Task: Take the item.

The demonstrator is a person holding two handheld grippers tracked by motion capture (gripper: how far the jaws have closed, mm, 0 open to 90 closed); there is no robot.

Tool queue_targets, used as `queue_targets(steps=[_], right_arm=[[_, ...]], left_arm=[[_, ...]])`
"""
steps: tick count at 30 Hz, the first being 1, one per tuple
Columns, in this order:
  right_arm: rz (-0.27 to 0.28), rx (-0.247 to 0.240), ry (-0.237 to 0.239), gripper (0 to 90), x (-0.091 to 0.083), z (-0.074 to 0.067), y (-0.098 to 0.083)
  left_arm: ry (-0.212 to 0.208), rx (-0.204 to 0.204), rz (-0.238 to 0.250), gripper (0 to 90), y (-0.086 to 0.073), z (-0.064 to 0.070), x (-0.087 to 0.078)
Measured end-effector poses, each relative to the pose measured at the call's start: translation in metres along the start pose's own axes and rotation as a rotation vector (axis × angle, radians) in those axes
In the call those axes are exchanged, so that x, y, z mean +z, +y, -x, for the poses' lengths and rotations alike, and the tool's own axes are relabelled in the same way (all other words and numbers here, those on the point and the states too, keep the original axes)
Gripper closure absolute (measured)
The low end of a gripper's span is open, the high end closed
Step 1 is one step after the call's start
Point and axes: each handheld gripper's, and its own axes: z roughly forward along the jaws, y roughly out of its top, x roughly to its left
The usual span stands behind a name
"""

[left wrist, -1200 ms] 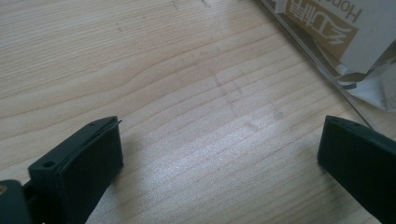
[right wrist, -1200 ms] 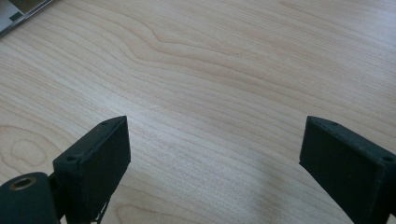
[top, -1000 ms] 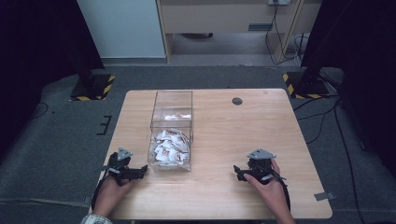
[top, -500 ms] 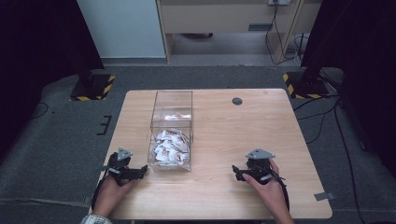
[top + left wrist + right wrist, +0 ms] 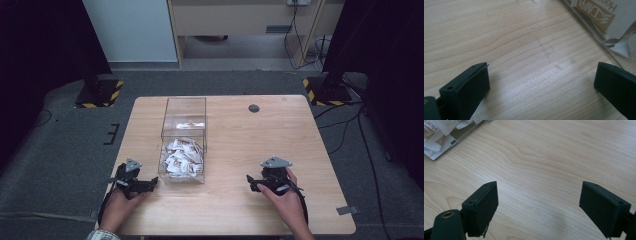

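A clear plastic box (image 5: 183, 137) stands on the wooden table (image 5: 240, 140), left of centre, with several white and brown paper sachets (image 5: 181, 156) heaped in its near half. My left gripper (image 5: 150, 183) rests on the table just left of the box's near corner, open, with bare wood between its jaws; the box wall and a sachet (image 5: 609, 22) show at upper right in the left gripper view. My right gripper (image 5: 251, 181) sits low over the table to the box's right, open and holding nothing. The box corner with sachets (image 5: 441, 135) appears at upper left in the right gripper view.
A small dark round disc (image 5: 254, 108) lies on the table near its far edge. Bare wood stretches between the box and my right gripper. Beyond the table are grey floor, black stands with yellow-striped bases (image 5: 325, 90) and cables.
My right gripper has shifted slightly left, toward the box. The left gripper and the box stay where they were.
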Motion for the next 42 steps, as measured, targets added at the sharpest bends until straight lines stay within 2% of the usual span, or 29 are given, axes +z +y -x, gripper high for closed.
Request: queue_targets(steps=[5,10,17,21,25,42], right_arm=[[0.004,0.005,-0.010,16.4,-0.002,0.002,0.006],[-0.010,0.011,0.005,16.7,0.004,0.000,0.016],[-0.025,-0.025,0.030,18.2,0.014,-0.009,0.029],[-0.022,-0.010,0.047,19.4,0.015,-0.012,0.033],[-0.026,-0.031,0.056,22.3,0.018,-0.018,0.040],[-0.028,-0.075,0.085,22.4,0.018,-0.029,0.059]], left_arm=[[0.000,0.000,0.000,0.0,0.000,0.000,0.000],[0.000,0.000,0.000,0.0,0.000,0.000,0.000],[-0.001,0.002,0.000,0.0,0.000,0.000,0.000],[-0.004,0.003,0.001,0.0,-0.001,0.000,-0.001],[-0.004,0.003,0.001,0.0,-0.001,0.000,-0.001],[-0.006,0.004,0.000,0.0,-0.001,0.001,-0.001]])
